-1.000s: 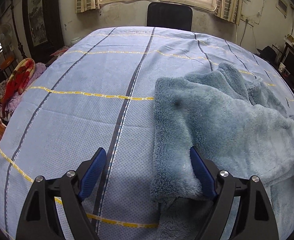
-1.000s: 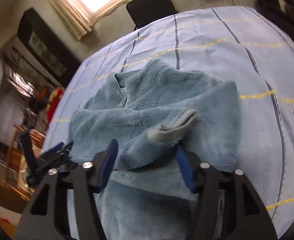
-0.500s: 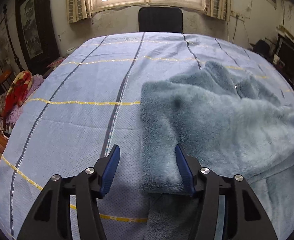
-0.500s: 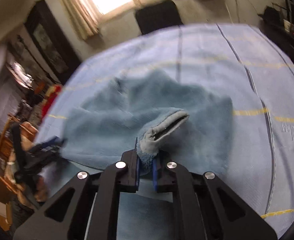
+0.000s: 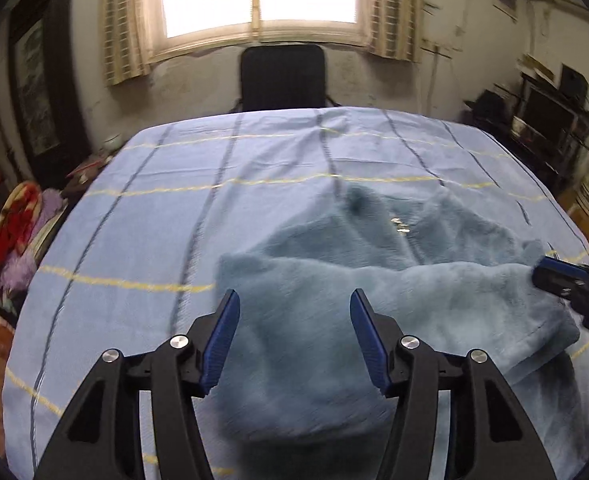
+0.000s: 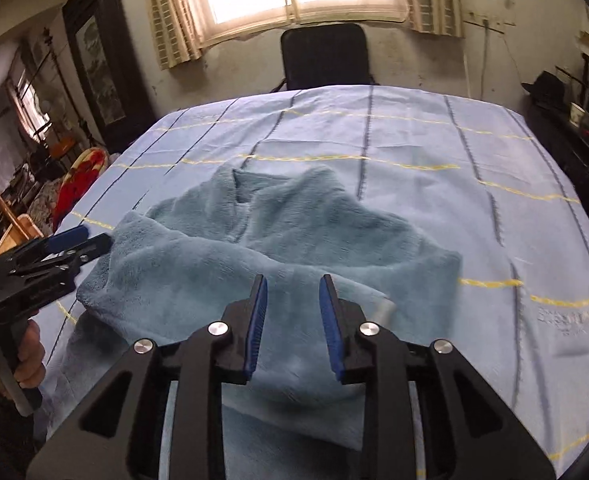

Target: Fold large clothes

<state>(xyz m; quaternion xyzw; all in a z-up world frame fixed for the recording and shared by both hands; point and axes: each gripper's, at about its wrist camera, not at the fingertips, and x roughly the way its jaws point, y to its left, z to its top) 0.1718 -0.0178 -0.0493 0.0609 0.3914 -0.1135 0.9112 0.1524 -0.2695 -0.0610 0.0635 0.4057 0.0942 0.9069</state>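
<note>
Fluffy blue garment (image 6: 278, 264) sits mid-frame on the striped sheet (image 6: 494, 208), looks roughly half folded and lumpy, left gripper (image 5: 294, 336) half open on nothing, right gripper (image 6: 292, 322) opening, empty.

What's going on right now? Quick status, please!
Left hand-held gripper open above the fluffy blue fleece garment. Right hand-held gripper opening, nothing gripped. Garment part-folded on the striped blue bedsheet. Nothing in the way.
</note>
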